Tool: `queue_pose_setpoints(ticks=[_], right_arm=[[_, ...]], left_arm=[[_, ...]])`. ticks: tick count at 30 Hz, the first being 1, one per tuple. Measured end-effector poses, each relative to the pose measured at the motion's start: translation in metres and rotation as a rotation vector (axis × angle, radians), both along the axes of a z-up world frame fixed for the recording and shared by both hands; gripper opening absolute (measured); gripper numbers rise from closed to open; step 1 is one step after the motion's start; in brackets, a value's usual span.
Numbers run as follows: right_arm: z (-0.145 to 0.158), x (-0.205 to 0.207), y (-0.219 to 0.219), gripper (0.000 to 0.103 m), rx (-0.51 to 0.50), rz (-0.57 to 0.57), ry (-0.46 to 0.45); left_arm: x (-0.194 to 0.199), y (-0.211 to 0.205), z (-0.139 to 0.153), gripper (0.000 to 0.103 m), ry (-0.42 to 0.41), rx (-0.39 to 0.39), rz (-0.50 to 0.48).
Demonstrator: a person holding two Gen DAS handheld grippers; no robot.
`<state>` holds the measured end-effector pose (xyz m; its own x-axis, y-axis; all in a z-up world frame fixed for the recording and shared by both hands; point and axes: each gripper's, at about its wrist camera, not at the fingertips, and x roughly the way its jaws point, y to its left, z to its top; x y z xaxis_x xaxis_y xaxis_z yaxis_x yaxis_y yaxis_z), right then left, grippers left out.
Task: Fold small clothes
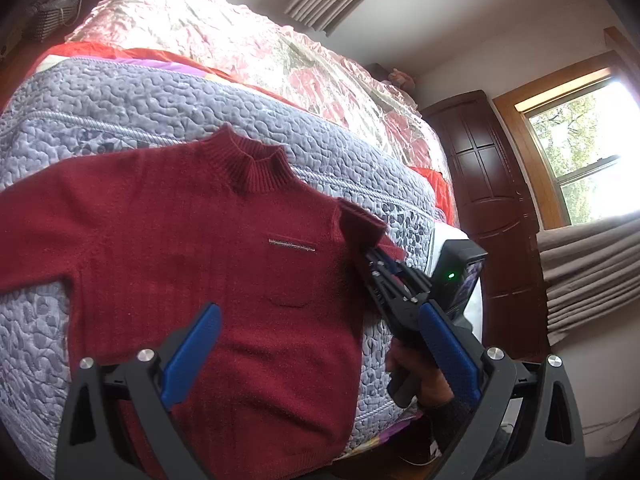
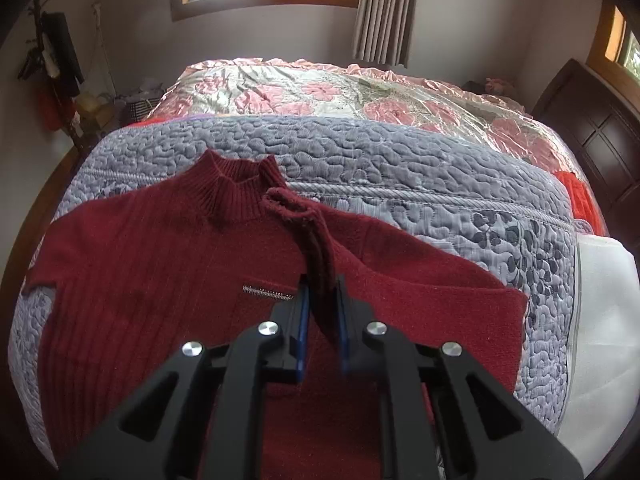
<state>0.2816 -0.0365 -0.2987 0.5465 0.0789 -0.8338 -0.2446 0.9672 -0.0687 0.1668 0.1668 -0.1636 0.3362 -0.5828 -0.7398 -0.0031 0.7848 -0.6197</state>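
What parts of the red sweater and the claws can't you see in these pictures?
- Sweater hem: cut off by the bottom edge and the left claw in the left wrist view; hidden behind the right claw in the right wrist view.
- Sweater's left-hand sleeve end: cut off at the left edge in both views.
- Silver chest trim: too small to read.

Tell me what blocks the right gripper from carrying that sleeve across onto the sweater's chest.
Nothing visible does. The right gripper is shut on the sleeve, and the sweater lies flat on the grey quilt with its chest bare. The left gripper hovers open above the lower body.
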Motion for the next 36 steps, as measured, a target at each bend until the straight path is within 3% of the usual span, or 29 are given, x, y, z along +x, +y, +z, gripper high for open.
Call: queue_pose_setpoints(ticks=[4,9,12,15,20,28,36], right_arm=[[-0.039,-0.002,0.024,0.011,-0.065,0.052,0.047],[-0.082,-0.005,0.045,0.011,-0.182,0.107,0.075],[-0.102,-0.009,0.05,0.02,-0.206,0.137,0.091],[-0.103,-0.018,0.048,0.029,-0.198,0.15,0.083],[-0.073,-0.058,0.018,0.042,-0.074,0.088,0.117],[-0.065,-0.132,-0.019,0.044,0.081,-0.011,0.295],[-0.049,-0.13,-0.027,0.046,0.187,-0.086,0.276]], left_arm=[[0.025,-0.003,-0.029,0.099,0.027,-0.049,-0.026],[0.053,-0.004,-0.072,0.099,0.077,-0.164,-0.031],[0.071,-0.006,-0.1,0.099,0.117,-0.248,-0.017],[0.086,-0.01,-0.133,0.099,0.178,-0.305,0.004],[0.105,-0.026,-0.192,0.099,0.31,-0.426,0.025],[0.122,-0.072,-0.26,0.099,0.472,-0.331,-0.009],[0.135,-0.1,-0.261,0.099,0.524,-0.26,-0.026]])
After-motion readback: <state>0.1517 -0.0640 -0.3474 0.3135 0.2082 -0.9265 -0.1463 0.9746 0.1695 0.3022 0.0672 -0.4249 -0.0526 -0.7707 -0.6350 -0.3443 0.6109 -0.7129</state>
